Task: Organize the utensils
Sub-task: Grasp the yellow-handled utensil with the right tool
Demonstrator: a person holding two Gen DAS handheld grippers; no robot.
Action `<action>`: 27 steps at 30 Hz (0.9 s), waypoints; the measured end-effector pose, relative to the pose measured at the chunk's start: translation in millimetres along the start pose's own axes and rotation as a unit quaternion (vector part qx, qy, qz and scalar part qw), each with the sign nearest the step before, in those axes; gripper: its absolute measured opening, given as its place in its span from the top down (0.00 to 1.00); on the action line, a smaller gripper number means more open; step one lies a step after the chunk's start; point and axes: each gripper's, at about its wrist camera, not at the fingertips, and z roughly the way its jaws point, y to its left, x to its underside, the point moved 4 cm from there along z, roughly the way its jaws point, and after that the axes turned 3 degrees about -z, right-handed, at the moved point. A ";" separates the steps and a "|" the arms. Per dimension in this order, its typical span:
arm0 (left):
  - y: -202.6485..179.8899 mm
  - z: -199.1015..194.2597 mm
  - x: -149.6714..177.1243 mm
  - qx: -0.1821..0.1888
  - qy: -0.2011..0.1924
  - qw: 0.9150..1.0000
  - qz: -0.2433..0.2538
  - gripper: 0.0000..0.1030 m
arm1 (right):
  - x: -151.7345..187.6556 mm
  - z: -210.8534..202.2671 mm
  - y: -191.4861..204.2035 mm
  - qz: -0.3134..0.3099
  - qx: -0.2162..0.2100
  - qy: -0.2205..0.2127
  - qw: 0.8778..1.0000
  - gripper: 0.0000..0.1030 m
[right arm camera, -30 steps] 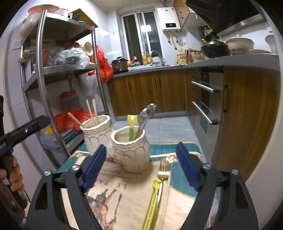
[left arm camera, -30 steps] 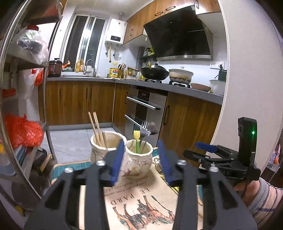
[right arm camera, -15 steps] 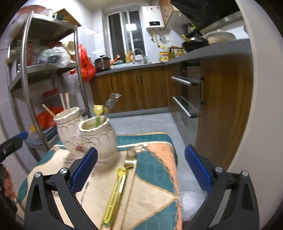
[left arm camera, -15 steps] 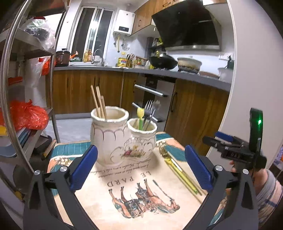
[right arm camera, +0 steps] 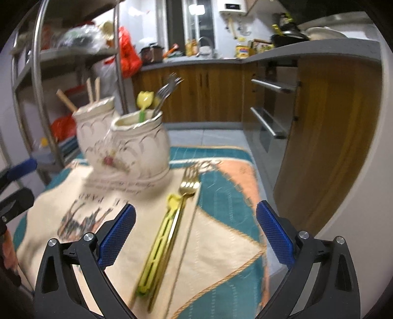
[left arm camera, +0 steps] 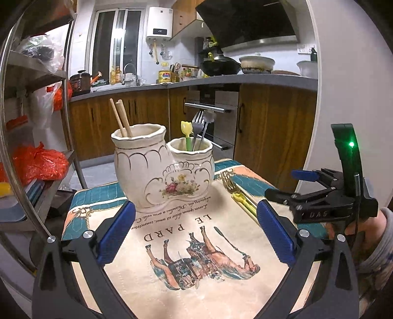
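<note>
Right wrist view shows both the left gripper (left arm camera: pixel 196 235) and right gripper (right arm camera: pixel 196 235) wide open and empty, chopsticks (left arm camera: pixel 120 117) and some forks (left arm camera: pixel 200 127) standing in the holder (left arm camera: pixel 162 169), while a gold fork (right arm camera: pixel 183 203) and a yellow tool (right arm camera: pixel 159 243) lie near the cloth's (right arm camera: pixel 221 257) right edge.

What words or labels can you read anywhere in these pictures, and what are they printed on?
"LE PARD": on the printed cloth, seen upside down above the horse picture.
"DAS": on the black body of the right gripper.
Script line on the cloth below the ceramic holder: too small to read.
Water heater display and yellow bottle label: unreadable.
</note>
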 end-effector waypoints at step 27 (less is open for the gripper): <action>15.2 16.9 20.2 0.021 0.025 0.999 -0.025 0.06 | 10.3 38.0 35.9 -0.024 -0.021 0.111 0.993 0.89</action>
